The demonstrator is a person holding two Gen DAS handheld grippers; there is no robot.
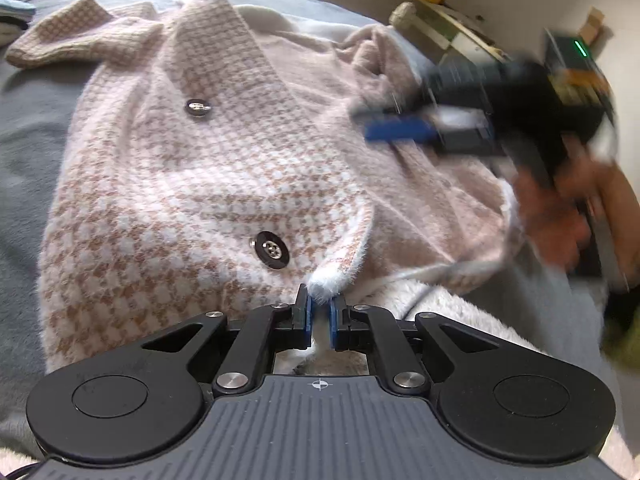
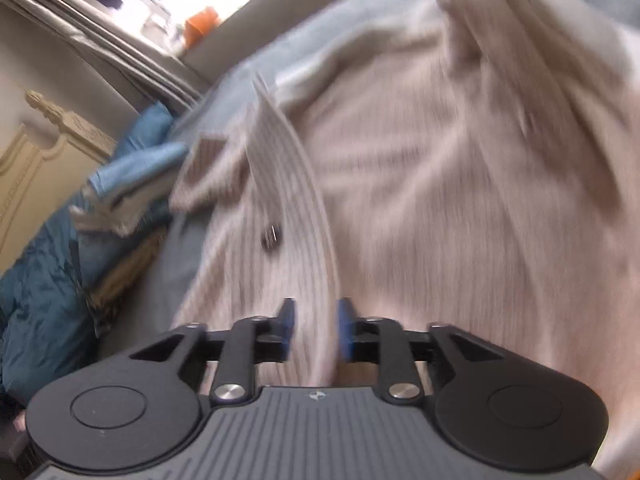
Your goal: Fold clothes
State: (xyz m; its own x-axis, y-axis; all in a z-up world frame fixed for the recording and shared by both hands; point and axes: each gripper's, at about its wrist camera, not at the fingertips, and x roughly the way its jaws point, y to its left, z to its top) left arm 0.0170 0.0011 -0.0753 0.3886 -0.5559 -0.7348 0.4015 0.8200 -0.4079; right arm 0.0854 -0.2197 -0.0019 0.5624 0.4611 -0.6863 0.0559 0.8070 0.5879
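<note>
Bed (image 1: 28, 152), under a grey cover, carrying everything. Spread across it, front up: a pink houndstooth cardigan (image 1: 192, 184), collar far, one sleeve (image 1: 80, 36) flung out far left, two dark buttons down the front, the near button (image 1: 273, 250) just beyond the hem corner. Lying flat and open that way, probably, so the front panels can be drawn over for folding.

Near middle: left gripper (image 1: 320, 306), clenched on the fluffy white corner (image 1: 330, 280) of the front panel's edge, pads pressing the tuft between them. Held at the corner, most likely, to lift or pull that panel across.

Right side, blurred: right gripper (image 1: 400, 128), with a hand (image 1: 560, 216) behind it, over the rumpled right half of the cardigan. In its own view, jaws parted, pads (image 2: 346, 328) standing clear, the panel edge running between them but not pinched; released, so far as the blur allows.

Round about: folded blue cloth (image 2: 136, 168) and a teal quilted thing (image 2: 36, 304) at the far left edge of the bed, a cream carved headboard (image 2: 48, 136) beyond, clutter on a shelf at far right. Nothing lying on the cardigan itself; only the bunched right half likely to hinder a clean fold.
</note>
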